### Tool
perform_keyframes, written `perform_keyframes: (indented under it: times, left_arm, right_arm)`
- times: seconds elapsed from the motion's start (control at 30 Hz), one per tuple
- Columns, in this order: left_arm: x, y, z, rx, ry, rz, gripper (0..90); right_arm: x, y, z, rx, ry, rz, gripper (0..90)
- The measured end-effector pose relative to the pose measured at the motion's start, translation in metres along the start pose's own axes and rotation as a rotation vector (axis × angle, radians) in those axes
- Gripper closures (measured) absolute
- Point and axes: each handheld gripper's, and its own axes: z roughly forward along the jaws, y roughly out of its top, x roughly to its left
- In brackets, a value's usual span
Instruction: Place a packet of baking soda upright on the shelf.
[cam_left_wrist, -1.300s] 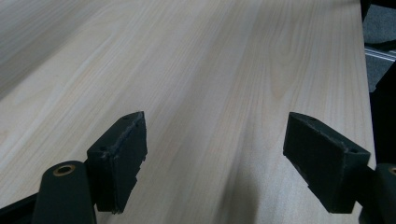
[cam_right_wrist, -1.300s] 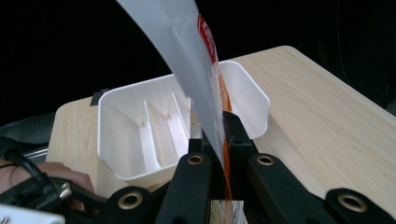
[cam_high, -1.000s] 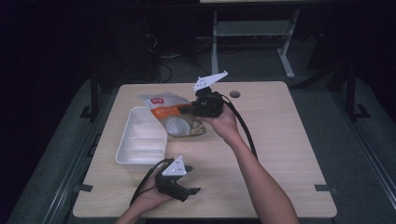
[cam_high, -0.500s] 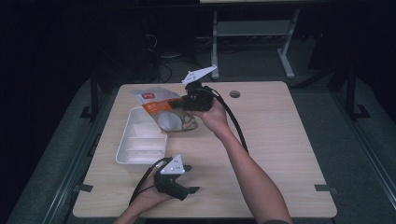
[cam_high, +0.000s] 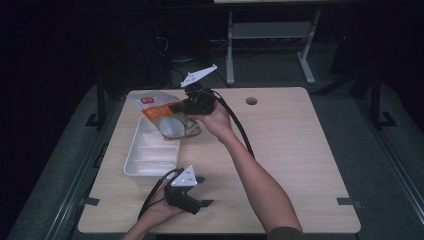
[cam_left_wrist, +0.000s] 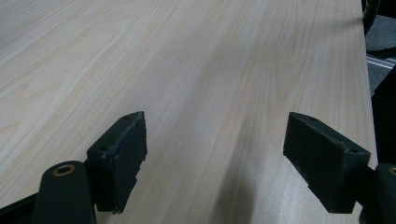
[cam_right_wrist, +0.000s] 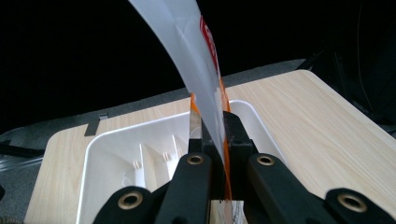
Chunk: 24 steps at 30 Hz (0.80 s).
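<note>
Snack bag (cam_high: 162, 114), clear plastic with an orange band and a red-and-white label, hung above the far end of the white tray (cam_high: 150, 155), pinched at one edge. Writing on the label too small to read; in the right gripper view just a red patch with white marks near the bag's (cam_right_wrist: 198, 70) edge, not legible. Held there by the right gripper (cam_high: 192, 106), jaws closed together on the thin plastic, seen edge-on in its own view (cam_right_wrist: 215, 140) with the film running up between them. Below it lay the tray (cam_right_wrist: 107, 158), divided by low ribs into compartments, resting on the left half of the pale wooden table (cam_high: 290, 150). Nearer, at the table's near-left edge, sat the left gripper (cam_high: 202, 200) in a hand (cam_high: 160, 212), cable looping beside it. Jaws spread wide apart in its own view (cam_left_wrist: 212, 158), nothing between them but bare wood grain (cam_left_wrist: 187, 56). Round grommet hole (cam_high: 251, 101) at the far edge of the table, right of the bag.
</note>
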Motion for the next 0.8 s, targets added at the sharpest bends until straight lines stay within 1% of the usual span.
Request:
perform_keyframes:
  times: [0.07,0.2,0.23,0.27,0.33,0.4,0.43,0.47,0.53,0.57,0.6,0.67,0.7,0.8]
  left_arm:
    - [0.0,0.0,0.0,-0.001,-0.001,0.001,21.1]
    - [0.0,0.0,0.0,-0.003,-0.001,-0.001,21.2]
    - [0.0,0.0,0.0,-0.003,-0.001,-0.001,21.2]
    - [0.0,0.0,0.0,-0.003,-0.002,-0.001,21.1]
    - [0.0,0.0,-0.001,-0.003,-0.002,-0.001,21.1]
    - [0.0,0.0,-0.001,-0.005,-0.003,-0.003,21.2]
    - [0.0,0.0,-0.001,-0.005,-0.003,-0.003,21.1]
    - [0.0,0.0,-0.001,-0.004,-0.003,-0.003,21.2]
    - [0.0,0.0,-0.001,-0.006,-0.004,-0.004,21.2]
    - [0.001,0.0,-0.001,-0.008,-0.004,-0.005,21.2]
    - [0.001,0.0,-0.001,-0.007,-0.003,-0.003,21.2]
    - [0.001,0.0,-0.001,-0.004,-0.004,-0.002,21.1]
    - [0.001,0.0,-0.001,-0.008,-0.006,-0.005,21.2]
    - [0.001,0.0,0.0,-0.008,-0.009,-0.004,21.1]
  right_arm:
    - [0.0,0.001,0.002,0.002,0.001,-0.001,89.3]
    - [0.001,0.009,0.012,0.009,0.005,-0.014,89.4]
    - [0.001,0.009,0.012,0.009,0.005,-0.014,89.4]
    - [0.001,0.011,0.016,0.008,0.008,-0.01,89.4]
    - [0.001,0.012,0.018,0.007,0.01,-0.009,89.4]
    - [0.001,0.014,0.024,0.007,0.018,-0.006,89.4]
    - [0.001,0.014,0.024,0.007,0.018,-0.006,89.4]
    - [0.0,0.015,0.03,0.009,0.029,0.0,89.4]
    - [0.001,0.016,0.033,0.006,0.03,-0.002,89.4]
    - [0.001,0.017,0.036,0.005,0.033,-0.004,89.4]
    - [0.001,0.018,0.042,0.001,0.044,0.002,89.4]
    - [0.001,0.018,0.046,-0.001,0.047,0.003,89.4]
    - [-0.001,0.018,0.052,-0.005,0.052,0.012,89.3]
    - [-0.003,0.016,0.061,-0.004,0.062,0.027,89.3]
